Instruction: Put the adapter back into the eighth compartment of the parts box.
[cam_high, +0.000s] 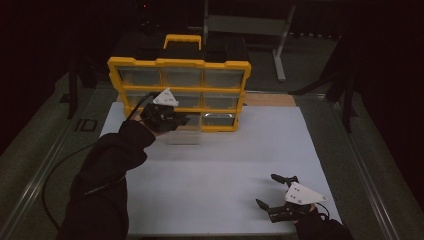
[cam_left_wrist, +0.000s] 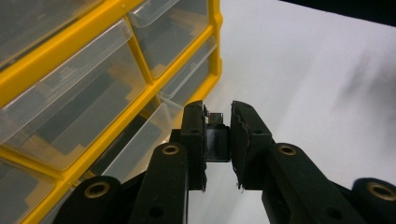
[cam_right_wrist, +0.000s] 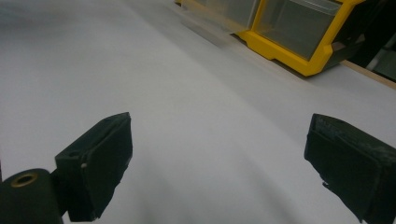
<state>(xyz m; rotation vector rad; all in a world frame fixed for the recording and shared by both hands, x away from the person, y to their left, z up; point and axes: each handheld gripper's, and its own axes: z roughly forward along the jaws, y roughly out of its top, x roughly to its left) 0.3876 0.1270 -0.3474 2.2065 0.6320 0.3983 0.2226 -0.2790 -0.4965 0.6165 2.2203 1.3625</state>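
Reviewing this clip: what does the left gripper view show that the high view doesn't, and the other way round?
Left gripper view: a small dark part clamped between the left tongs, just over a pulled-out clear drawer. High view: the right tongs open and resting near the white mat's front edge, plus the organizer's handle. Both: the yellow drawer organizer on the mat, with the left tongs at its lower row.

Small dark part (cam_left_wrist: 217, 140) between the jaws: faint pale lettering along its face, too blurred to read.
Table edge (cam_high: 86, 125), left side: pale marking, possibly "ID".
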